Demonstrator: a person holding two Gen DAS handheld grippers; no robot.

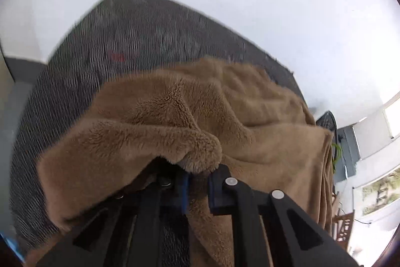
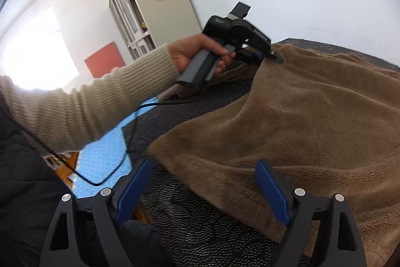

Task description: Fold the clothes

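A brown fleece garment (image 1: 225, 111) lies spread on a dark grey woven mat (image 1: 130, 36). My left gripper (image 1: 198, 175) is shut on a bunched edge of the garment and holds it lifted, so the fleece drapes over its fingers. In the right wrist view the left gripper (image 2: 271, 55) pinches the far corner of the garment (image 2: 312, 121), held by a hand in a beige sleeve. My right gripper (image 2: 205, 182) is open and empty, low over the mat (image 2: 200, 222), with its right finger (image 2: 272, 189) at the garment's near edge.
A white wall rises behind the mat. Blue foam floor tiles (image 2: 105, 152) lie left of the mat. A black cable (image 2: 130, 142) trails from the left gripper. A beige cabinet (image 2: 145, 6) with boxes on top stands at the back left.
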